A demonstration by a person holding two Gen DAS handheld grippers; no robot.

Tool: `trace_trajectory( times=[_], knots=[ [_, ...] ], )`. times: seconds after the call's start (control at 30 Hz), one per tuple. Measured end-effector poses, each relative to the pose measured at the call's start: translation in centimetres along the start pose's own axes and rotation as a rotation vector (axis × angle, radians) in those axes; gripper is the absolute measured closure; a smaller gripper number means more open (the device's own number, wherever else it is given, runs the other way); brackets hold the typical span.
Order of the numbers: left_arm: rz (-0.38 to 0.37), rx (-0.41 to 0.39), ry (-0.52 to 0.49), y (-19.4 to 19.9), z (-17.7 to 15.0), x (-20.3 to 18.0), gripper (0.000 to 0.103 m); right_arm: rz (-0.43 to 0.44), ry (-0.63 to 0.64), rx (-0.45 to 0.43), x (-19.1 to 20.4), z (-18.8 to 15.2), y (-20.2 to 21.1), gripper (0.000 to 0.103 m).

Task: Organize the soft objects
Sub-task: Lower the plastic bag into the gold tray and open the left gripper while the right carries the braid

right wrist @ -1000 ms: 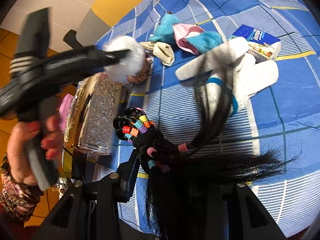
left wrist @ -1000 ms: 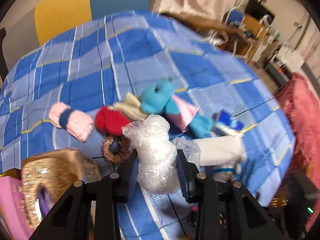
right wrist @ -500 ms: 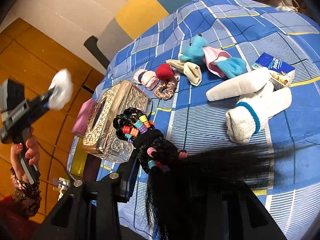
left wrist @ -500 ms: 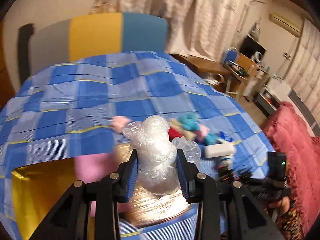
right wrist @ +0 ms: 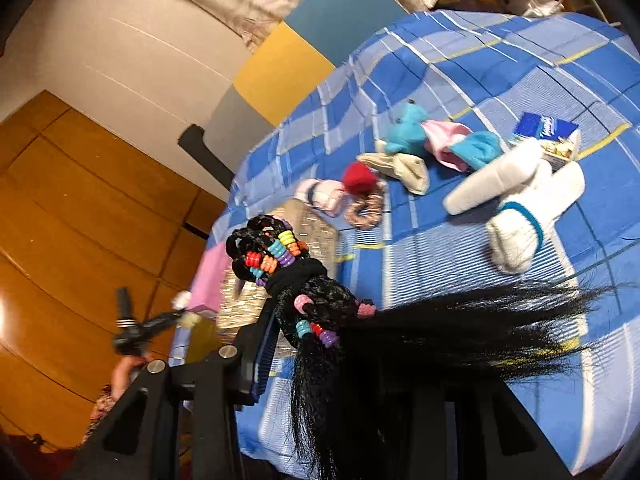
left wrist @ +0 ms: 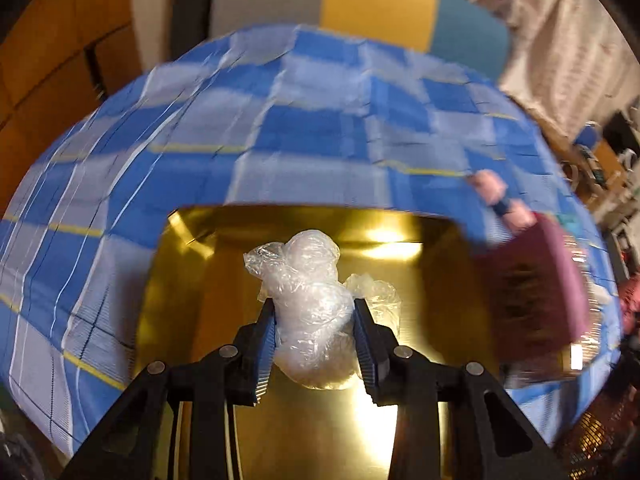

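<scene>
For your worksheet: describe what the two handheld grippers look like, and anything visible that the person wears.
Both the left gripper and right gripper are matte black angular frames with round silver bolts; their fingers carry ribbed blue pads. A patterned sleeve shows.

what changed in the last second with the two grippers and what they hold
The left gripper carried the crumpled clear plastic bag away from the toys to above the shiny gold tray. The right gripper rose slightly. Both grips stayed shut, the right on the black beaded hair bundle.
</scene>
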State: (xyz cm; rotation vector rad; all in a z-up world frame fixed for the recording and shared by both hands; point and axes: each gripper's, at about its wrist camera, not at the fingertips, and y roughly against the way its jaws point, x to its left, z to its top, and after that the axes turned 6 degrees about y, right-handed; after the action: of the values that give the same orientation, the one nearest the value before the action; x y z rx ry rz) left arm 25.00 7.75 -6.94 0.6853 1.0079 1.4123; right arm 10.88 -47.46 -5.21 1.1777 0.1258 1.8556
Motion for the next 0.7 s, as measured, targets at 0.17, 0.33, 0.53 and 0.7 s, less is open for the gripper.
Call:
trace_trajectory(
  times=[0.17, 0.33, 0.53, 0.7],
  knots=[
    [0.059, 0.029, 0.039, -2.8, 0.7, 3.8, 0.067, 0.043, 0.028, -0.011, 4.1, -0.8, 0.8, 0.063],
    [0.098, 0.047, 0.048, -4.9, 1.5, 5.7, 0.066, 0.095, 0.105, 0.022, 9.4, -2.0, 0.0, 0.063],
    [0.153, 0.026, 0.027, -6.1, 2.2, 6.5, 0.063, 0.155, 0.217, 0.083, 15.5, -2.9, -3.0, 0.063],
    [0.075, 0.014, 0.073, -5.0, 2.6, 7.5, 0.06, 0.205, 0.277, 0.154, 19.3, -4.4, -6.5, 0.063]
  ],
)
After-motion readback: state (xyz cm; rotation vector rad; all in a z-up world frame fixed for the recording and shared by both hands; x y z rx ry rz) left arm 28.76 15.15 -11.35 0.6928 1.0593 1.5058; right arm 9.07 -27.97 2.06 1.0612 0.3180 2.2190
